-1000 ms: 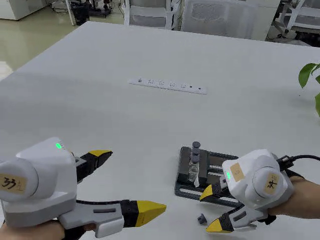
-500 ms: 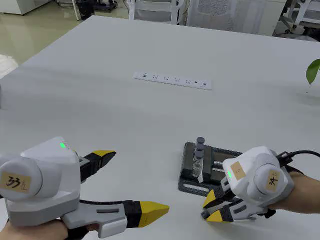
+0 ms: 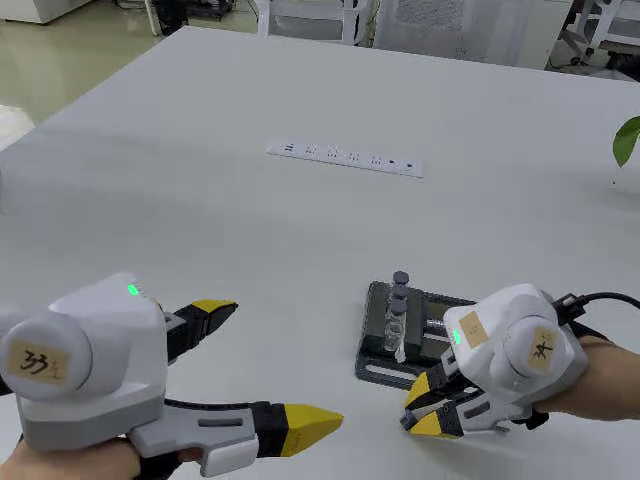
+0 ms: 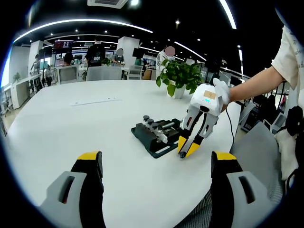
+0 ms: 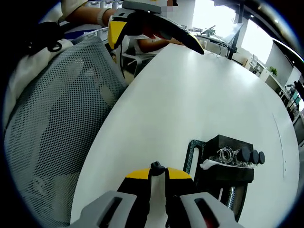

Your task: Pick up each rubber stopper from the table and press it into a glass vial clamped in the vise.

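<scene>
A black vise [image 3: 372,358] near the table's front edge clamps a row of glass vials. Two far vials wear dark stoppers [image 3: 400,279]; the nearest clear vial [image 3: 391,337] stands unplugged, its open mouth [image 5: 226,154] facing the right gripper view. My right gripper [image 3: 412,410] hovers just in front of the vise, shut on a small dark rubber stopper [image 5: 156,166] that pokes out between the yellow tips [image 4: 182,156]. My left gripper [image 3: 265,370] is open and holds nothing, well to the left of the vise [image 4: 154,140].
A white power strip [image 3: 345,158] lies across the middle of the table. A potted plant [image 4: 178,76] stands at the right edge, its leaf [image 3: 628,140] intruding. A mesh chair [image 5: 47,118] sits beside the table's near edge. A black cable [image 3: 600,298] trails from the right gripper.
The right gripper's jaws, open around the stopper on the table a second ago, have shut on it and lifted it a little. The left gripper has barely moved.
</scene>
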`<state>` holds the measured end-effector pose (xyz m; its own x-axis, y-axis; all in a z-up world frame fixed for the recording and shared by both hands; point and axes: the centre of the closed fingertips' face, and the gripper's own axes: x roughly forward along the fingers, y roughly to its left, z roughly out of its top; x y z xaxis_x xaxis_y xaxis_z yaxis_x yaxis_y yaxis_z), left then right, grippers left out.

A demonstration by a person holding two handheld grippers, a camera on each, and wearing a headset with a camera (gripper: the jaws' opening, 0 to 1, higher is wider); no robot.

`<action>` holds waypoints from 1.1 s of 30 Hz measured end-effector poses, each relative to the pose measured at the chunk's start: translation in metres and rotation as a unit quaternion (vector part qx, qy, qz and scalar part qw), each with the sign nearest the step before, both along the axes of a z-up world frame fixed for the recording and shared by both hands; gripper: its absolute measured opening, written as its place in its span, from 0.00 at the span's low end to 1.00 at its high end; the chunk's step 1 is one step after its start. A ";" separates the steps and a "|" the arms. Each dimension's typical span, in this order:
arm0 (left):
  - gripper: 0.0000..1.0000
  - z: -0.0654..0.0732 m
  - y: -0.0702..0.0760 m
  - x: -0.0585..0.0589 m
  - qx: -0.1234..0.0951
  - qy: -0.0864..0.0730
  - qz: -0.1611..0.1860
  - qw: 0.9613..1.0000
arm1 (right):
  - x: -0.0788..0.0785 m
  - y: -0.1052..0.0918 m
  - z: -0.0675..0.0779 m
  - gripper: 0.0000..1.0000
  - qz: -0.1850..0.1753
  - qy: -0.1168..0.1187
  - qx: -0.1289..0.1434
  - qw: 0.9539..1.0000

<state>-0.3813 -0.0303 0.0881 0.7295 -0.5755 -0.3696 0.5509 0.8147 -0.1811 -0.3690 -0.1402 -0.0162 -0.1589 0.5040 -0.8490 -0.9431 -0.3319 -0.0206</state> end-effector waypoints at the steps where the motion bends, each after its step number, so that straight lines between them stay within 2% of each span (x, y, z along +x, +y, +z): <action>1: 0.94 -0.001 -0.001 -0.001 0.002 0.001 -0.003 1.000 | 0.001 0.000 0.002 0.06 0.000 -0.001 0.000 1.000; 3: 0.93 -0.003 -0.004 -0.002 0.003 0.005 -0.011 1.000 | 0.007 -0.001 0.010 0.06 -0.001 -0.012 -0.001 1.000; 5: 0.92 -0.003 -0.008 -0.002 0.008 0.004 -0.018 1.000 | 0.015 -0.003 0.017 0.06 0.003 -0.034 -0.009 0.999; 8: 0.89 -0.003 -0.017 -0.001 0.010 0.003 -0.031 0.999 | 0.021 -0.004 0.031 0.06 0.006 -0.045 -0.010 0.999; 10: 0.86 -0.003 -0.025 0.002 0.017 0.000 -0.041 0.999 | 0.026 -0.005 0.041 0.06 0.024 -0.072 -0.017 0.997; 14: 0.80 0.001 -0.041 0.006 0.016 -0.003 -0.065 0.998 | 0.026 -0.004 0.058 0.06 0.039 -0.093 -0.017 0.995; 16: 0.76 0.004 -0.052 0.008 0.012 -0.007 -0.079 0.997 | 0.025 -0.001 0.069 0.06 0.052 -0.111 -0.011 0.992; 18: 0.72 0.005 -0.061 0.009 0.008 -0.005 -0.100 0.995 | 0.024 0.001 0.079 0.06 0.076 -0.139 -0.009 0.987; 20: 0.67 0.005 -0.069 0.011 0.005 -0.004 -0.116 0.993 | 0.019 0.002 0.087 0.06 0.085 -0.147 -0.007 0.985; 24: 0.56 0.008 -0.083 0.015 -0.005 -0.003 -0.136 0.991 | 0.013 0.005 0.101 0.06 0.132 -0.189 -0.003 0.973; 28: 0.48 0.010 -0.093 0.015 -0.009 0.001 -0.161 0.987 | 0.004 0.009 0.114 0.06 0.156 -0.207 0.005 0.966; 29: 0.46 0.011 -0.094 0.015 -0.009 0.002 -0.164 0.986 | 0.004 0.010 0.117 0.06 0.164 -0.216 0.006 0.963; 31: 0.43 0.014 -0.098 0.014 -0.014 0.002 -0.171 0.985 | 0.002 0.010 0.121 0.06 0.169 -0.222 0.008 0.960; 33: 0.36 0.016 -0.101 0.012 -0.023 0.006 -0.178 0.984 | 0.001 0.011 0.123 0.06 0.183 -0.235 0.008 0.955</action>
